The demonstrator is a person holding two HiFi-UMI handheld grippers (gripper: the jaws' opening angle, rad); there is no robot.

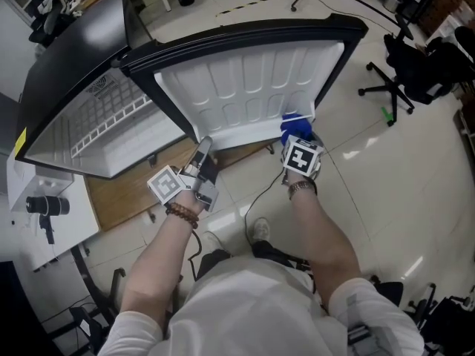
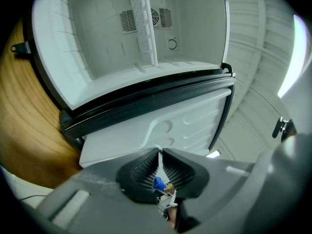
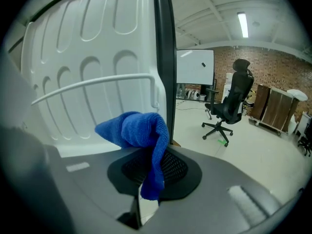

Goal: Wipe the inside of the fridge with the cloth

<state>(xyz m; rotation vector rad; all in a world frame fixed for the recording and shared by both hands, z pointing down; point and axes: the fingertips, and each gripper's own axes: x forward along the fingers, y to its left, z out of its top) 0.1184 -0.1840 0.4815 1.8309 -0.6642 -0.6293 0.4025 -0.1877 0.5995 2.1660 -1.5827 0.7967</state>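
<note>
- The right gripper (image 3: 155, 168) had its jaws clamped on the blue cloth (image 3: 139, 130). One fold hung down between the pads, and the rest stood bunched above the jaw tips.
- In the head view the cloth (image 1: 297, 128) sat at the lower right corner of the open fridge door (image 1: 245, 87), just under the white door rail (image 3: 92, 84). I could not confirm that the cloth touched the door liner.
- The left gripper (image 2: 160, 155) had its jaws brought together with only a thin slit between the pads, and nothing was gripped. It was held beside the door's lower edge and well apart from the cloth.
- The door liner was white with moulded oval recesses, and it had a dark seal along its edge.
- The fridge cabinet (image 2: 97, 48) stood open. Its interior was white, with a wire shelf (image 2: 144, 23) and a vent grille (image 2: 127, 21) on the back wall.
- The fridge stood on a wooden panel (image 1: 126, 191) laid on a pale tiled floor.
- The person's right wrist bore a watch (image 1: 302, 188), and the left wrist bore a bead bracelet (image 1: 182, 213).
- A black office chair (image 3: 229, 106) stood beyond the door, with a whiteboard (image 3: 195, 67) against a brick wall behind it.
</note>
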